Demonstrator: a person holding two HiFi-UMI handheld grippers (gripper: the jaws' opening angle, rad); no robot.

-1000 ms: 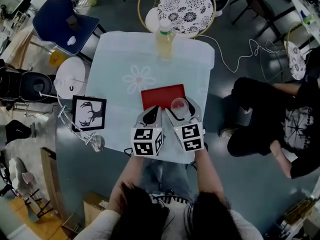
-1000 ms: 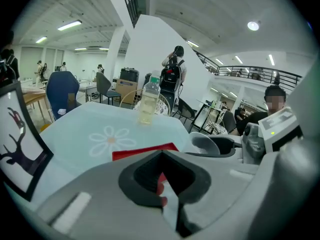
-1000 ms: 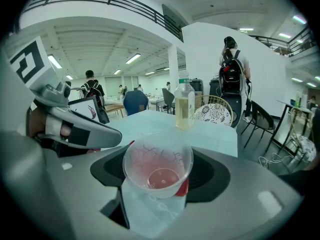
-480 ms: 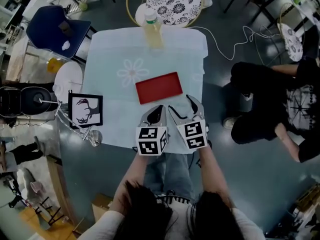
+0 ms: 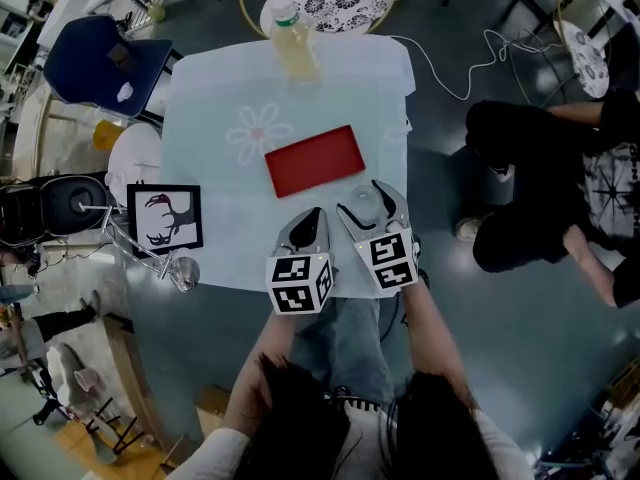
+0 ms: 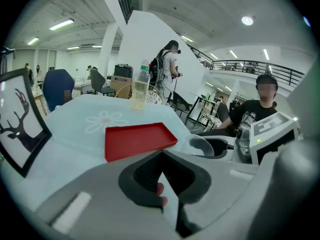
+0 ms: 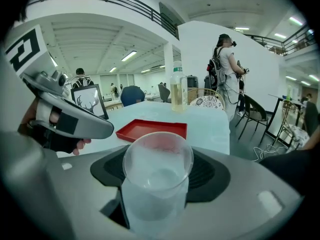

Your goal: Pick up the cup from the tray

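Observation:
The clear plastic cup [image 5: 361, 206] hangs between the jaws of my right gripper [image 5: 362, 198], which is shut on it, just off the near right corner of the red tray [image 5: 313, 160]. In the right gripper view the cup [image 7: 156, 184] stands upright and empty in front of the tray [image 7: 152, 129]. Nothing lies on the tray. My left gripper [image 5: 314, 215] is shut and empty, close beside the right one near the table's front edge. The left gripper view shows the tray [image 6: 137, 139] ahead and the cup [image 6: 202, 145] to its right.
A bottle of yellow drink [image 5: 293, 46] stands at the far edge of the pale blue tablecloth [image 5: 200, 118]. A framed deer picture [image 5: 164, 218] leans at the left edge. A person in black [image 5: 540, 188] sits to the right. Chairs [image 5: 105, 58] ring the far side.
My right gripper has lifted the cup off the tray's near right corner and drawn it back towards the table's front edge. The tray is left bare. The left gripper stays beside it.

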